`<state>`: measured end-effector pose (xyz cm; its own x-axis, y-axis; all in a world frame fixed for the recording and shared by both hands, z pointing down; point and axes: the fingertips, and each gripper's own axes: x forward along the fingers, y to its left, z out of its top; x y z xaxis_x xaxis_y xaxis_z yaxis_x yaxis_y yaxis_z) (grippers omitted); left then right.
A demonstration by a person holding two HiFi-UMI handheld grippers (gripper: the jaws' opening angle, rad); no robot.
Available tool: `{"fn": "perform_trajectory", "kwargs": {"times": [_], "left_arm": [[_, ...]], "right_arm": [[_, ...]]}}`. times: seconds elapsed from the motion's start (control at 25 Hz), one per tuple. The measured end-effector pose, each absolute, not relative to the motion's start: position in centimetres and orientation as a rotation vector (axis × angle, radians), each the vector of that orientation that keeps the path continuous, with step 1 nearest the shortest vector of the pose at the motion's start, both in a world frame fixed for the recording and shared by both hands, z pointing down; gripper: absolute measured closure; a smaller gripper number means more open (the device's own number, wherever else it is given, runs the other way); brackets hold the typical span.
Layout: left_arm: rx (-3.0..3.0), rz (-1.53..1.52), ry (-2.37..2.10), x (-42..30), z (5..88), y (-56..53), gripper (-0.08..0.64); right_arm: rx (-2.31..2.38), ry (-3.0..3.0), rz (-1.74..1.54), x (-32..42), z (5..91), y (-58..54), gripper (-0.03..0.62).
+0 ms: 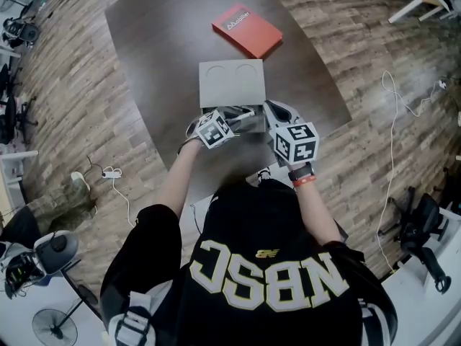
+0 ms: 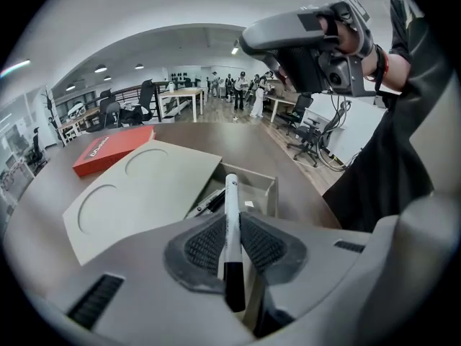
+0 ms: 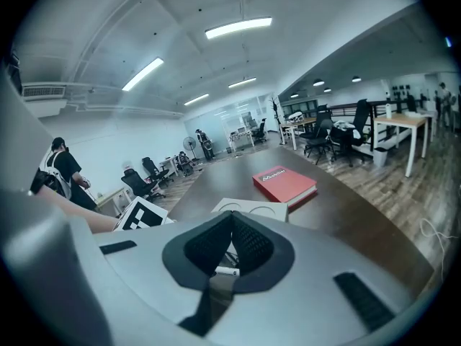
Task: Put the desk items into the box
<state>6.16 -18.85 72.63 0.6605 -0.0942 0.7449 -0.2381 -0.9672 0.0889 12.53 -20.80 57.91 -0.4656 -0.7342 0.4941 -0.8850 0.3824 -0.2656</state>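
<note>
My left gripper (image 2: 230, 222) is shut on a white marker with a black cap (image 2: 230, 200). It holds the marker lengthwise over the open grey box (image 2: 271, 190). A dark pen (image 2: 209, 202) lies inside the box. The box's grey lid (image 2: 137, 193) with two round dents leans off the box's far side. In the head view both grippers are at the box (image 1: 243, 115) by the table's near edge, the left gripper (image 1: 232, 121) beside the right gripper (image 1: 272, 112). The right gripper (image 3: 232, 218) has its pads together at the tips, with nothing between them.
A red book (image 1: 247, 31) lies on the dark table (image 1: 158, 42) beyond the lid (image 1: 232, 83), and also shows in the right gripper view as a red book (image 3: 284, 184). Office chairs, desks and floor cables surround the table. People stand far off in the room.
</note>
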Motion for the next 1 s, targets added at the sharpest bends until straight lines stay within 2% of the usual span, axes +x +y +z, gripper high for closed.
{"fn": "perform_trajectory", "kwargs": {"times": [0.52, 1.0], "left_arm": [[2.669, 1.295, -0.15, 6.6, 75.3, -17.8, 0.485], [2.637, 1.281, -0.217, 6.7, 76.3, -18.6, 0.483]], "right_arm": [[1.429, -2.309, 0.772, 12.9, 59.3, -20.2, 0.583], [1.429, -2.301, 0.784, 13.3, 59.5, -20.2, 0.583]]}}
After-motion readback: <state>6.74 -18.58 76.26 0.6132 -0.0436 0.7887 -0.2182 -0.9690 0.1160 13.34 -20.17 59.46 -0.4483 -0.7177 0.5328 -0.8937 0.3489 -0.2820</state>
